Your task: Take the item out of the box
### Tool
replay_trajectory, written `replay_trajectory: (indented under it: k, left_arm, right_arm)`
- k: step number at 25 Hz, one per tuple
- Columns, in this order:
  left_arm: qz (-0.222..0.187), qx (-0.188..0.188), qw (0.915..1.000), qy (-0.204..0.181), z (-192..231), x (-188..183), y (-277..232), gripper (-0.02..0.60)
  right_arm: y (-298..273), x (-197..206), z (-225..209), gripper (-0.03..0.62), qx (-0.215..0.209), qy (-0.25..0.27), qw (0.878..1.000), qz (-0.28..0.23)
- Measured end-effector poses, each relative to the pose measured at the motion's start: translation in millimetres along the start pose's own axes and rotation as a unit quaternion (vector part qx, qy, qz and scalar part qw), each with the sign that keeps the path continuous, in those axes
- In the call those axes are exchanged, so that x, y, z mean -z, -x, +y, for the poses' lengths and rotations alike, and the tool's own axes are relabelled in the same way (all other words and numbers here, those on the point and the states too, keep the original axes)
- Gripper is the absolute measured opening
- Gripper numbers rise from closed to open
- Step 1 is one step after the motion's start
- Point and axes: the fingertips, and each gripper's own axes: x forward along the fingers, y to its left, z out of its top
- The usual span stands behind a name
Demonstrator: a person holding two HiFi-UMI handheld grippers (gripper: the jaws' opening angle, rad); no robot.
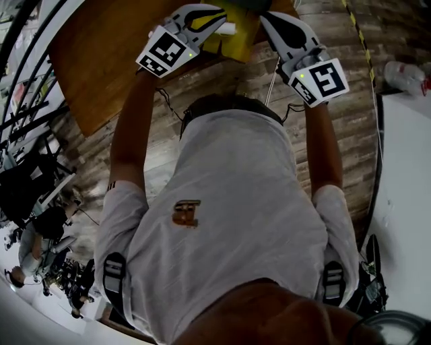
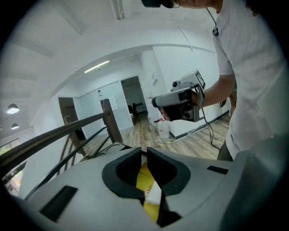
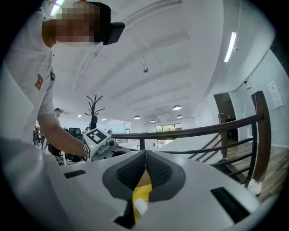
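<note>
A yellow box (image 1: 236, 42) lies on the brown wooden table (image 1: 101, 54) at the top of the head view, with a small white piece (image 1: 229, 28) on it. My left gripper (image 1: 217, 13) reaches it from the left and my right gripper (image 1: 268, 19) from the right, both held out over the table edge. In the left gripper view my left gripper (image 2: 143, 151) has its jaws almost together, with the yellow box (image 2: 145, 180) showing below them. My right gripper (image 3: 146, 154) has its tips touching, the yellow box (image 3: 141, 195) beneath. Nothing sits between either pair of pads.
Plank flooring surrounds the table. A white counter (image 1: 404, 168) runs along the right, with a plastic bottle (image 1: 404, 73) near its far end. A dark stair railing (image 3: 216, 131) shows beyond the grippers. Black stands and chairs (image 1: 34, 182) crowd the left side.
</note>
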Motion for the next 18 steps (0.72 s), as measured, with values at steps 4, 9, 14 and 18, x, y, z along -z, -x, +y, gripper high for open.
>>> replay_trajectory:
  k: [4,9,14,18]
  left_arm:
    - [0.057,0.037,0.9977,-0.006,-12,15,-24,0.099]
    - [0.136,0.099,0.9853,-0.030,-19,61,-43,0.181]
    - [0.205,0.161,0.9623,-0.079,-28,93,-59,0.231]
    - [0.237,0.205,0.9447,-0.098,-34,119,-67,0.248]
  right_arm:
    - [9,-5,-15,0.032,-0.006,-0.003,1.000,0.004]
    - [-4,10,-27,0.032,-0.006,-0.012,1.000,0.010]
    - [-4,18,-32,0.032,0.009,-0.019,1.000,0.018]
    - [-8,25,-32,0.032,0.027,-0.020,0.999,0.021]
